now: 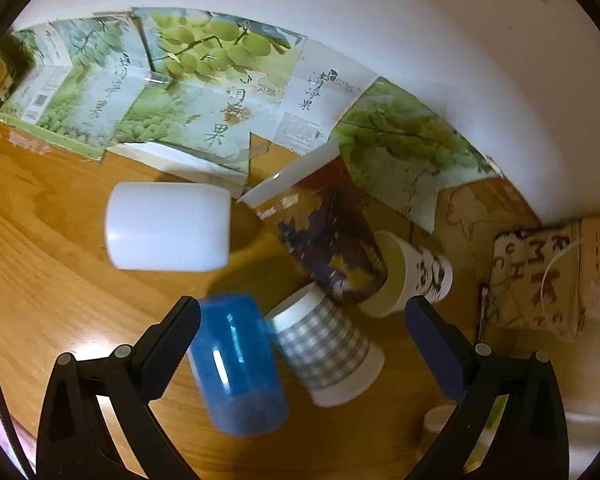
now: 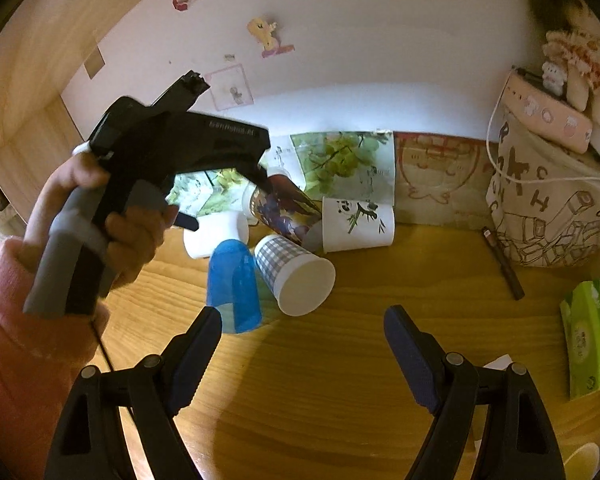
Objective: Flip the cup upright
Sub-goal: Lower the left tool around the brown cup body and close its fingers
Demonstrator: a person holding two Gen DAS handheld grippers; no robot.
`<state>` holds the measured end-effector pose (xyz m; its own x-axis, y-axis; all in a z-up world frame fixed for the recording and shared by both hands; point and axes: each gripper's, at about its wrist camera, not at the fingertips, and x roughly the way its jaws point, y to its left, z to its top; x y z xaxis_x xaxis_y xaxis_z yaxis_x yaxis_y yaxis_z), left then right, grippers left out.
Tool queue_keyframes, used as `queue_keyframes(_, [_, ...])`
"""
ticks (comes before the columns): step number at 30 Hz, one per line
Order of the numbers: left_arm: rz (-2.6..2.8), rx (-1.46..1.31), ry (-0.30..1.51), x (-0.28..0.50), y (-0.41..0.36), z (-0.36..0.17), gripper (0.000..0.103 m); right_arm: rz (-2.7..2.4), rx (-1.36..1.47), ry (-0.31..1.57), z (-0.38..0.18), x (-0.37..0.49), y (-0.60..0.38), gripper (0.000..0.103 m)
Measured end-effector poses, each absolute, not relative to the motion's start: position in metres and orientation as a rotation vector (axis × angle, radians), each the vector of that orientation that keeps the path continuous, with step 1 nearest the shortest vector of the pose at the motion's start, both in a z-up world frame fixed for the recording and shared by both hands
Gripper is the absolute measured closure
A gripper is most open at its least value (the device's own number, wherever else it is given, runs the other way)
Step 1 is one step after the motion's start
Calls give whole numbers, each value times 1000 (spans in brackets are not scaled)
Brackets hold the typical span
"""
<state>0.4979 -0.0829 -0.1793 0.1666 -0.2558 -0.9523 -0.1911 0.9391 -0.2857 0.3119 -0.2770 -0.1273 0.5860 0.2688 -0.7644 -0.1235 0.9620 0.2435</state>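
The left gripper [image 1: 302, 330] is spread wide and holds nothing, poised over a cluster of cups on the wooden table [image 1: 60, 280]; the right gripper [image 2: 302, 346] is just as wide and empty, hanging back over bare wood. Closest between the left fingers are a blue plastic cup [image 1: 236, 364] and a grey checked paper cup [image 1: 326, 346] touching it. Which cup is meant I cannot tell; the blue one looks the likeliest, since it lies nearest the left finger [image 1: 172, 344]. In the right view it stands mouth down, closed end up, its long axis nearly vertical. It is probably light, fairly stiff and somewhat slick, so a firm hold across the middle of its wall seems best. The checked cup lies on its side, base toward the right camera, and would crush easily. Behind them lie a white cup [image 1: 168, 226], a dark patterned cup [image 1: 332, 236] and a panda cup [image 2: 358, 220].
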Motion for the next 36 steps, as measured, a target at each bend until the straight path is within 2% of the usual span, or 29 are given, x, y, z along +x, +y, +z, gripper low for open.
queue_keyframes(11, [36, -557, 1470, 523, -79, -209, 2, 236, 234, 977, -147, 328, -285, 19])
queue_keyframes(14, [45, -608, 1508, 527, -77, -221, 10, 247, 245, 985, -150, 331, -286, 19])
queue_keyframes(23, [37, -668, 1548, 535, -82, -237, 15, 257, 277, 1014, -158, 337, -291, 19])
queue_keyframes(30, [7, -681, 1573, 541, -92, -247, 28, 251, 296, 1038, -166, 343, -294, 19])
queue_keyframes(36, [-13, -693, 1583, 545, -97, -250, 31, 255, 310, 1046, -168, 344, -295, 19])
